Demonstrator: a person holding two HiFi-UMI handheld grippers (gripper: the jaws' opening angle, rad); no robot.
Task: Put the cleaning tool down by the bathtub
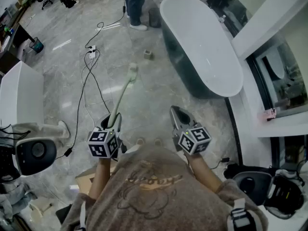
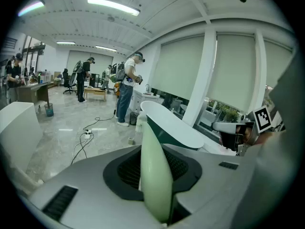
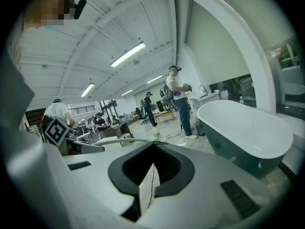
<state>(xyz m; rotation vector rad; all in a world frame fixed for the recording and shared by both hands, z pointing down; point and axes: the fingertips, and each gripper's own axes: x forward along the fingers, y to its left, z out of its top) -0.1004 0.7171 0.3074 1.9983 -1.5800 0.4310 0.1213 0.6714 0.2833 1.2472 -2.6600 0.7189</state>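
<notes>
The cleaning tool is a long pale green brush (image 1: 123, 94), and its white head (image 1: 133, 70) points away over the marble floor. My left gripper (image 1: 112, 124) is shut on the near end of its handle (image 2: 155, 185), which stands up between the jaws. The white bathtub (image 1: 202, 42) with its dark outer wall lies ahead to the right, and also shows beyond the handle (image 2: 167, 126). My right gripper (image 1: 176, 114) hovers beside the left one, shut with nothing in it; only a thin slit shows between its jaws (image 3: 152, 151).
Black cables and a power strip (image 1: 91, 53) trail over the floor left of the brush. A small block (image 1: 148, 55) sits near the tub's end. A person (image 1: 136, 6) stands at the far end. White fixtures (image 1: 19, 97) stand at left, and a cardboard box (image 1: 89, 179) lies by my feet.
</notes>
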